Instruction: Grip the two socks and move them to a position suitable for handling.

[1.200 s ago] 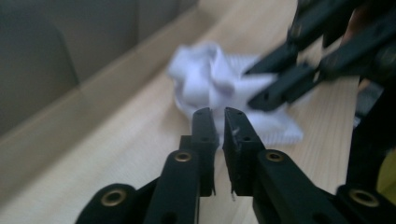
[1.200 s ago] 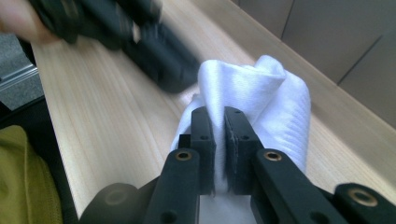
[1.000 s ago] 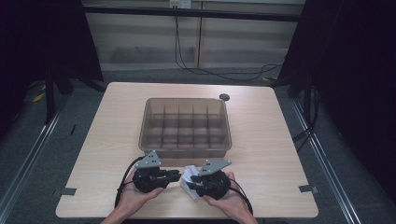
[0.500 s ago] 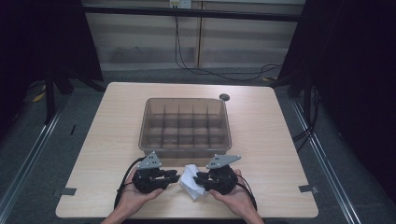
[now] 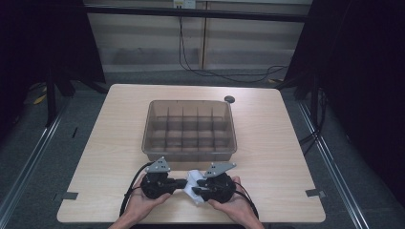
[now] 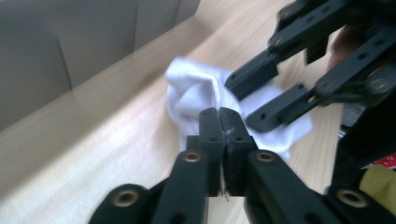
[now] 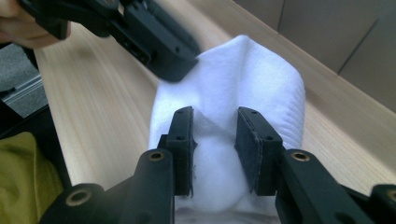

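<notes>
A lab recording bay: black curtains [image 5: 363, 71] flank a lone wooden desk [image 5: 119, 143], floor rails [image 5: 28, 162] alongside, cables [image 5: 229, 71] trailing beyond the claws.

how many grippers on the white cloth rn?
2. The left gripper is shut on the white cloth's left edge; the right gripper has a fold of it between its jaws. Both sit at the near table edge, before the divided bin.

The high view is looking forward and down over the whole desk [image 5: 267, 124]. Each gripper view is sitting close at the desk's near edge, both sharing the cloth [image 6: 196, 88].
</notes>
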`<state>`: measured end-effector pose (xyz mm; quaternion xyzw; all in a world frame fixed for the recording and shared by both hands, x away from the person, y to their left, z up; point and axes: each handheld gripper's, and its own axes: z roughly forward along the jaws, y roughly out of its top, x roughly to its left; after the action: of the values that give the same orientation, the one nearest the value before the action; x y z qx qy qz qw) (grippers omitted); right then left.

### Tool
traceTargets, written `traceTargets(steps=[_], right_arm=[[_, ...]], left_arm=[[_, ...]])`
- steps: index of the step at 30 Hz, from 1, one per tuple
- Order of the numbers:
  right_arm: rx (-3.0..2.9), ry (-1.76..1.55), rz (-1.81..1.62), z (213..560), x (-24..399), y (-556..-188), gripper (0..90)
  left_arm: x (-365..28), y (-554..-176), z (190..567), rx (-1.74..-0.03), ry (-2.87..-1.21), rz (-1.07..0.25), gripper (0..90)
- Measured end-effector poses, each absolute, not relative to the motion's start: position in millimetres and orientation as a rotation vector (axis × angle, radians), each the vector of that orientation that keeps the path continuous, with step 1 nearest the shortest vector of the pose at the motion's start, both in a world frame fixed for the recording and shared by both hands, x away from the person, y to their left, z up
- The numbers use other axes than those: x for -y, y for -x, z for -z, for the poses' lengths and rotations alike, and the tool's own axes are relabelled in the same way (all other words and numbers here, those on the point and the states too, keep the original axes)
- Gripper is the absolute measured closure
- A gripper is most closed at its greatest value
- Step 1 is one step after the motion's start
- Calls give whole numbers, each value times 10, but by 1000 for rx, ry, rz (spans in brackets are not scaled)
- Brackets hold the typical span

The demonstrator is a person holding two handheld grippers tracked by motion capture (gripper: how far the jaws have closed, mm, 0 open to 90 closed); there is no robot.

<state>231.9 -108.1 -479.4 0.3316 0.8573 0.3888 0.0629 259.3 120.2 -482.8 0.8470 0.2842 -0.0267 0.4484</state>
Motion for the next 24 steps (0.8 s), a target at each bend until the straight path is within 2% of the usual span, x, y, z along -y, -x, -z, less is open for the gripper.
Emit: traceTargets(steps=[3,11,15,24], right_arm=[[-2589,-998,-1167,4794,1080,-2311,647],[-2591,-986,-1191,4819,1139,-2267,479],[-2590,-995,-1207,4842,1169,-2244,465],[-2591,-1032,-1229,4801,1163,-2257,361]], left_arm=[[-1187,-2600,4851,-728,-2139,65,900],[-1151,-2586,4926,-751,-2182,29,900],[-1127,-2561,4946,-722,-2205,-5,900],[-1104,-2545,4977,-687,-2218,-51,900]])
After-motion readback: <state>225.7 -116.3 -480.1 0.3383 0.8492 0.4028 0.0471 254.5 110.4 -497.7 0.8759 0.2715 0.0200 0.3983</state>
